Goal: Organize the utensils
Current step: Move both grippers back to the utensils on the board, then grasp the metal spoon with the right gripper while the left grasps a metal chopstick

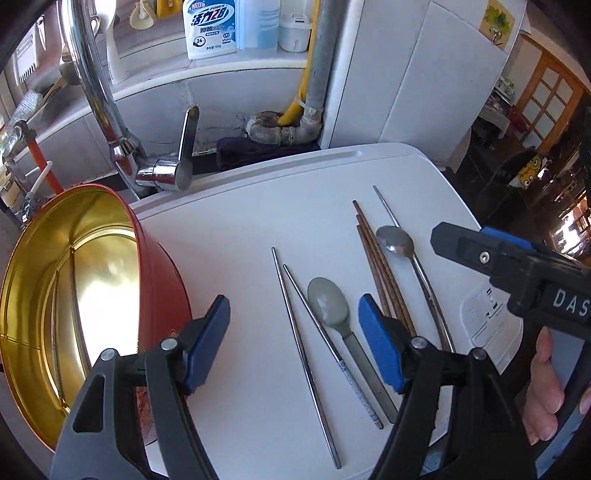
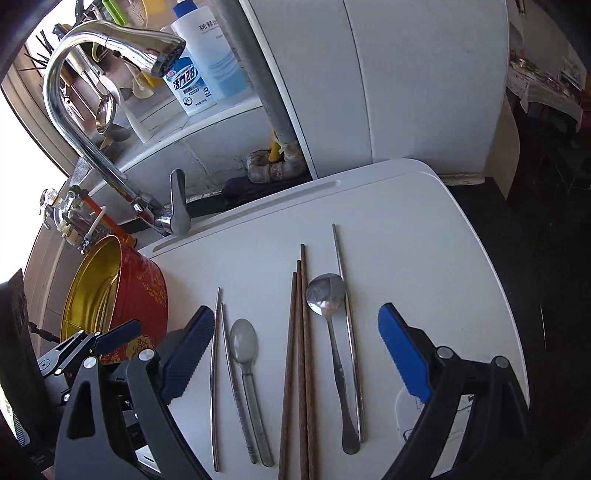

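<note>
Utensils lie side by side on a white board [image 2: 406, 229]. From left: two metal chopsticks [image 2: 214, 369], a grey spoon [image 2: 243, 341], three brown wooden chopsticks [image 2: 299, 369], a steel spoon [image 2: 325, 295] and one more metal chopstick [image 2: 347, 332]. They also show in the left wrist view: metal chopsticks [image 1: 303, 343], grey spoon [image 1: 328, 301], wooden chopsticks [image 1: 380, 266], steel spoon [image 1: 395, 240]. A red round tin [image 1: 162, 280] with a gold inside stands at the board's left. My left gripper [image 1: 293, 339] is open and empty above the utensils' handles. My right gripper [image 2: 297, 347] is open and empty above them.
A chrome faucet [image 1: 110, 122] rises behind the tin. Detergent bottles [image 1: 210, 26] stand on the ledge behind. A grey pipe [image 1: 317, 74] runs up beside a white cabinet [image 1: 406, 74]. The board's right edge drops off to a dark floor [image 2: 535, 258].
</note>
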